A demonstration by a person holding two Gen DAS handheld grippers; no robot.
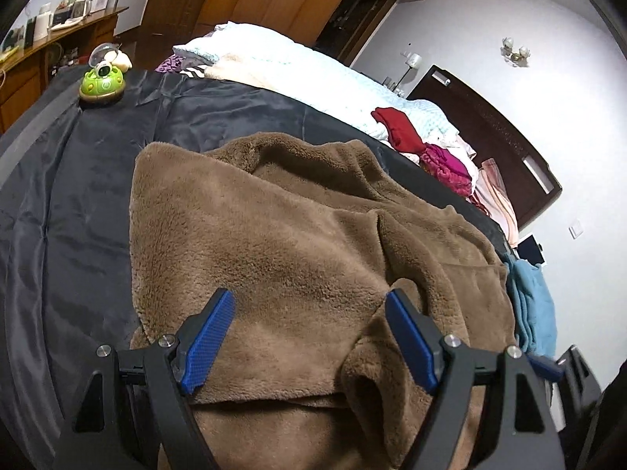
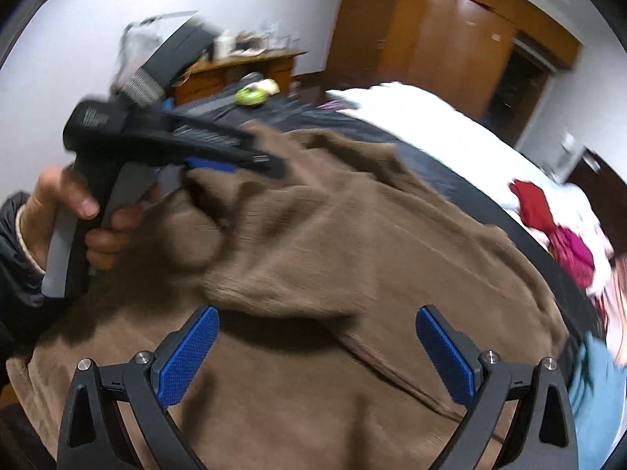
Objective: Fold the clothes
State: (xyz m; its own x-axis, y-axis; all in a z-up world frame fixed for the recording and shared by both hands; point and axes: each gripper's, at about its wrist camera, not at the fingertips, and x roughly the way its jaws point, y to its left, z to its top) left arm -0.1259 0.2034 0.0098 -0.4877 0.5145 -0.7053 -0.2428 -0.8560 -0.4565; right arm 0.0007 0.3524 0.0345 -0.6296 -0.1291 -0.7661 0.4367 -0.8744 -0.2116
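A brown fleece garment [image 1: 298, 243] lies rumpled on a dark sheet [image 1: 78, 180] over the bed. My left gripper [image 1: 309, 313] is open just above the garment's near part, with nothing between its blue pads. In the right wrist view the garment [image 2: 352, 243] fills the middle. My right gripper [image 2: 317, 333] is open above it and empty. The left gripper [image 2: 235, 160] also shows in the right wrist view at the left, held in a hand, low over the fleece. That view is blurred.
A green toy [image 1: 102, 84] stands on the sheet's far left corner. White bedding [image 1: 298, 66], a red garment [image 1: 397, 127] and a pink one [image 1: 446, 164] lie behind. A blue garment [image 1: 535, 305] lies at the right edge. Wooden desk [image 1: 47, 47] and wardrobe stand beyond.
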